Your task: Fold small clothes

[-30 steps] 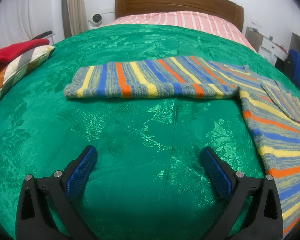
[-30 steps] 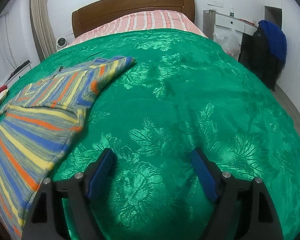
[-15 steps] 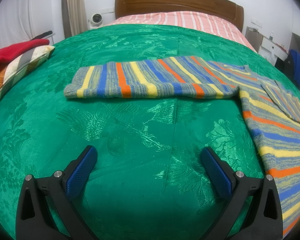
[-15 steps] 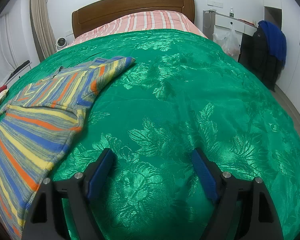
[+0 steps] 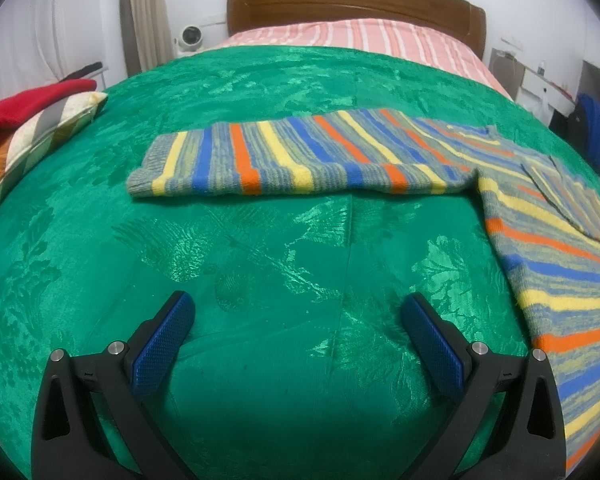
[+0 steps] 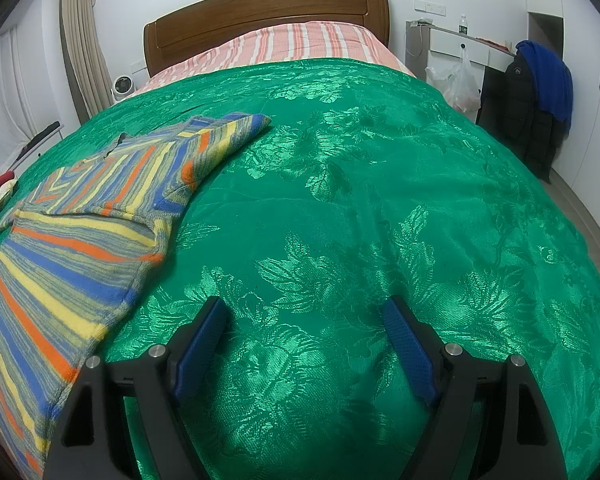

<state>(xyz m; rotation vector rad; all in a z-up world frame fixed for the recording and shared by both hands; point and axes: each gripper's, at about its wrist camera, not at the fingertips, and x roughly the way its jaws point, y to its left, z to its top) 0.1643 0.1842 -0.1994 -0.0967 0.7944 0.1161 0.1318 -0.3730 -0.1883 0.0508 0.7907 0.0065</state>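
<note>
A striped knit sweater (image 5: 540,216) in blue, orange, yellow and grey lies flat on the green bedspread (image 5: 260,248). One sleeve (image 5: 292,160) stretches out to the left across the middle of the left wrist view. The other sleeve (image 6: 172,160) is folded across the sweater's body (image 6: 60,272) in the right wrist view. My left gripper (image 5: 296,312) is open and empty, above bare bedspread in front of the outstretched sleeve. My right gripper (image 6: 304,316) is open and empty, above bare bedspread to the right of the sweater.
A patterned pillow with a red cloth (image 5: 28,104) lies at the left bed edge. The wooden headboard (image 6: 260,12) and striped sheet (image 6: 292,44) are at the far end. A chair with dark and blue coats (image 6: 540,92) and a white desk stand right of the bed.
</note>
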